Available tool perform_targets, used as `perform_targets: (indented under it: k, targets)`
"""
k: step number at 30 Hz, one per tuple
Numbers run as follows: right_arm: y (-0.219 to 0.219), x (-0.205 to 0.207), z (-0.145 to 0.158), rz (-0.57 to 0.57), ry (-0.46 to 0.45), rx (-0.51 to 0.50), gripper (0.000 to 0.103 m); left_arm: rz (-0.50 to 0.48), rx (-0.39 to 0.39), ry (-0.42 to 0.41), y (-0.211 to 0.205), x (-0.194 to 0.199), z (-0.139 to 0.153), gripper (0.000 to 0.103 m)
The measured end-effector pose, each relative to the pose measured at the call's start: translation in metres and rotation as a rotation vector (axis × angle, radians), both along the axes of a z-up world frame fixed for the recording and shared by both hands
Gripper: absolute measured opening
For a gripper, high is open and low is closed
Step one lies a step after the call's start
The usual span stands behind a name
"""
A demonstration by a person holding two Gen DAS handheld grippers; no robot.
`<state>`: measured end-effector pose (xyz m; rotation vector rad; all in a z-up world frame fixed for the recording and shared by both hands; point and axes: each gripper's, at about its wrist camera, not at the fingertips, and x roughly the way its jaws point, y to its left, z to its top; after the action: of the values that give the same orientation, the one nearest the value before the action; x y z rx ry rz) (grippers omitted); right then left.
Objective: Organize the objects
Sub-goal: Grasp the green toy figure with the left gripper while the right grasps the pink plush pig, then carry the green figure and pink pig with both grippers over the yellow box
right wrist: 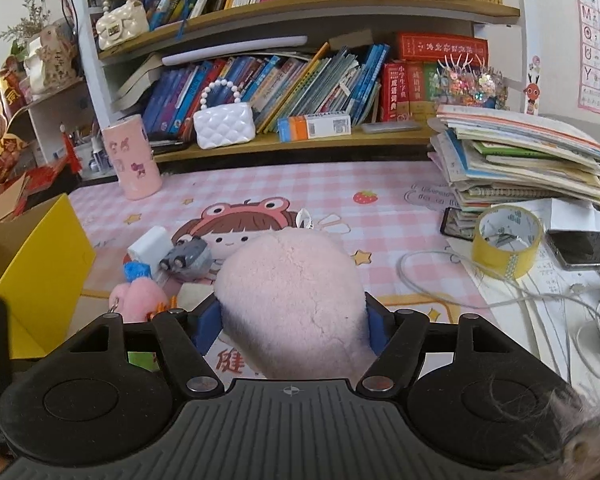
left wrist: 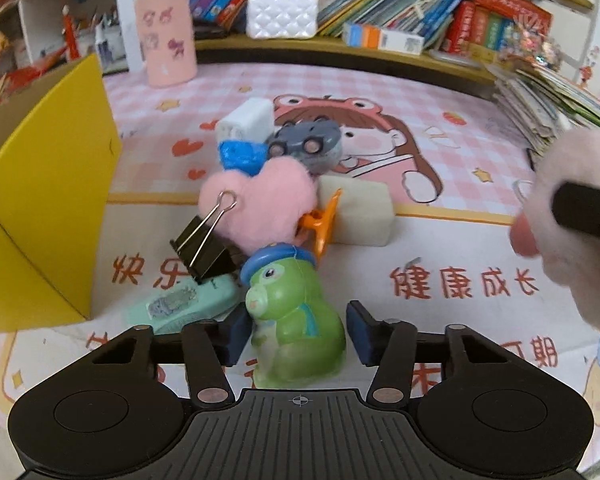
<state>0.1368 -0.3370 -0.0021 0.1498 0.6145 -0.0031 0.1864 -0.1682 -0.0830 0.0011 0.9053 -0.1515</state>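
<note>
Left tongs (left wrist: pixel 298 330) around green dino (left wrist: pixel 296 320) standing upright on the table mat (left wrist: pixel 440 248); left pad against its side, right pad just clear, so not yet clamped. No earlier view to judge jaw motion.

Right tongs (right wrist: pixel 294 326) clamped on pale pink plush (right wrist: pixel 290 300), blue pads pressed into both flanks, plush lifted above the mat.

Behind the dino, a heap: black binder clip (left wrist: pixel 204 246) leaning on pink fluffy heart (left wrist: pixel 256 200), orange clip (left wrist: pixel 324 222) beside cream block (left wrist: pixel 360 212), mint stapler (left wrist: pixel 188 304) under the binder clip. Farther back, grey toy car (left wrist: pixel 308 144), blue crumpled piece (left wrist: pixel 240 156), white charger (left wrist: pixel 246 120), all touching or nearly so.

Yellow box (left wrist: pixel 48 200) open at left, well apart from the dino. Pink cup (right wrist: pixel 132 160) at the mat's far edge. Tape roll (right wrist: pixel 508 240) and phone (right wrist: pixel 588 248) at right, near stacked books (right wrist: pixel 520 160).
</note>
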Motion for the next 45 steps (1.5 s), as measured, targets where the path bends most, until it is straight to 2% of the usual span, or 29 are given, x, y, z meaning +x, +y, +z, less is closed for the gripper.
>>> perform_targets:
  k: [2,6,10,15,19,26,32,45]
  targets:
    - [0.004,-0.001,-0.002,0.006,0.010,-0.005,0.067,0.016,-0.012,0.000,0.006,-0.001,-0.001,0.041]
    - [0.015,-0.002,-0.003,0.032,0.042,-0.004,0.067,0.032,-0.037,-0.007,0.018,-0.006,0.007,0.040]
    - [0.032,-0.008,-0.002,0.066,0.047,-0.036,0.067,0.043,-0.072,-0.076,0.039,-0.027,0.033,0.040]
    - [0.056,-0.017,0.002,0.076,0.048,-0.047,0.067,0.058,-0.064,-0.140,0.073,-0.053,0.055,0.040]
    - [0.083,-0.021,0.003,0.098,0.062,-0.043,0.067,0.115,-0.060,-0.141,0.107,-0.071,0.057,0.040]
    - [0.154,-0.035,0.009,0.212,0.059,-0.061,0.067,0.194,-0.050,-0.154,0.172,-0.097,0.064,0.040]
    - [0.210,-0.052,0.004,0.298,0.090,-0.073,0.067,0.254,-0.064,-0.157,0.220,-0.121,0.067,0.040]
    - [0.284,-0.081,0.001,0.309,0.072,-0.041,0.067,0.237,-0.032,-0.190,0.288,-0.155,0.072,0.040]
